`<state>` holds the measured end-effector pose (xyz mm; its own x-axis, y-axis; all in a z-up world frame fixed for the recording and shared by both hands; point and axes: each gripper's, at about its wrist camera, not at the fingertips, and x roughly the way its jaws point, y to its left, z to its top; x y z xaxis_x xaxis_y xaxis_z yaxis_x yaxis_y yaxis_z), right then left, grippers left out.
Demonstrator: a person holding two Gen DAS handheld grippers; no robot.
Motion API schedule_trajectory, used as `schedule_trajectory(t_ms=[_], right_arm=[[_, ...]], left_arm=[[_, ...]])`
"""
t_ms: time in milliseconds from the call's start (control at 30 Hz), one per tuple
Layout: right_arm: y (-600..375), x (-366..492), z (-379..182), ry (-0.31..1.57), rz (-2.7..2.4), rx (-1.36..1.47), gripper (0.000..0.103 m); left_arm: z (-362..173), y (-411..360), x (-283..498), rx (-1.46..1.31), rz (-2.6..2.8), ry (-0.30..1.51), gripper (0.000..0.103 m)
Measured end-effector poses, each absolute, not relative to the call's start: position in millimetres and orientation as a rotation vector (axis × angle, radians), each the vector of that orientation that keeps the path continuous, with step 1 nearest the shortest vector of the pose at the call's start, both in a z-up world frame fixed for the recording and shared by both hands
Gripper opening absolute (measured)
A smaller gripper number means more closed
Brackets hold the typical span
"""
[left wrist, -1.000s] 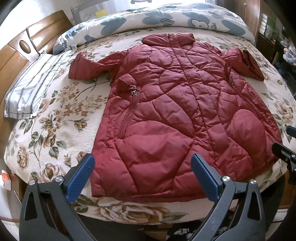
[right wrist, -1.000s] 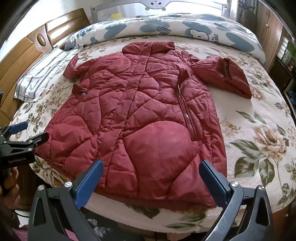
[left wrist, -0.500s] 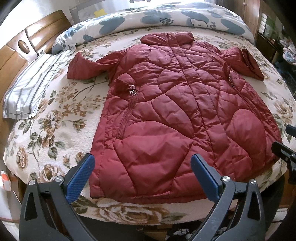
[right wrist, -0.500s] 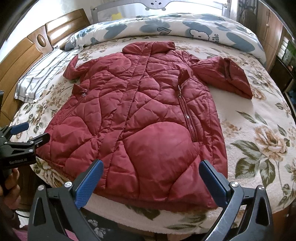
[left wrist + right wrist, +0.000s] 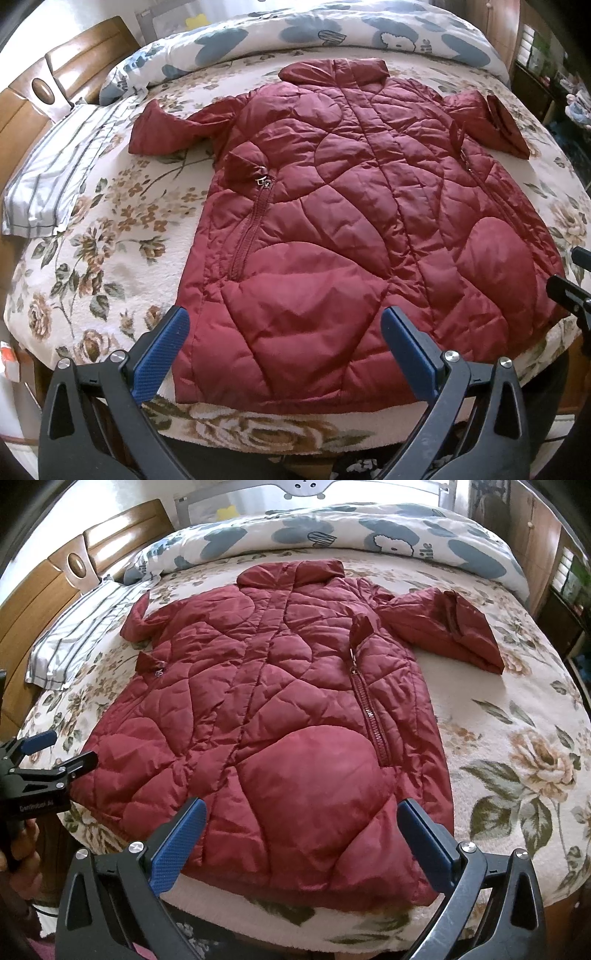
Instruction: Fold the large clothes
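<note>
The left gripper stands released, its blue pads spread wide and holding nothing, poised over the hem of the quilted red puffer coat. The right gripper is likewise released and empty above the hem's other end. In the right wrist view the left gripper shows again at 9 o'clock, gripped by a hand that the frame edge cuts off.

The coat lies flat and unfolded on the floral blanket, collar toward 12 o'clock and hem at the bed's near edge at 6 o'clock. Its sleeves spread toward 10 and 2 o'clock; the far one seems doubled over on itself, though the bunching makes this hard to judge. Beyond the collar lies a blue-patterned duvet; a striped pillow sits at 9 o'clock by the wooden headboard.
</note>
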<state>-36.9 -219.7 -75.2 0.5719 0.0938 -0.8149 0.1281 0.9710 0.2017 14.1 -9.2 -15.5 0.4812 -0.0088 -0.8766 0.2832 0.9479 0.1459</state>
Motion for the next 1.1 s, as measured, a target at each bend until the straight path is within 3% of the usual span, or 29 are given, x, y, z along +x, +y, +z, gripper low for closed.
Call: schedule_trajectory(t_ms=[467, 1100], right_arm=[[-263, -15, -77, 0.917, -0.078, 0.287, 0.103], [-415, 79, -102, 0.827, -0.299, 0.399, 0.101]], left_arm=[[-12, -16, 41, 0.328, -0.157, 0.978, 0.103], [-11, -14, 115, 0.195, -0.164, 1.019, 0.103]])
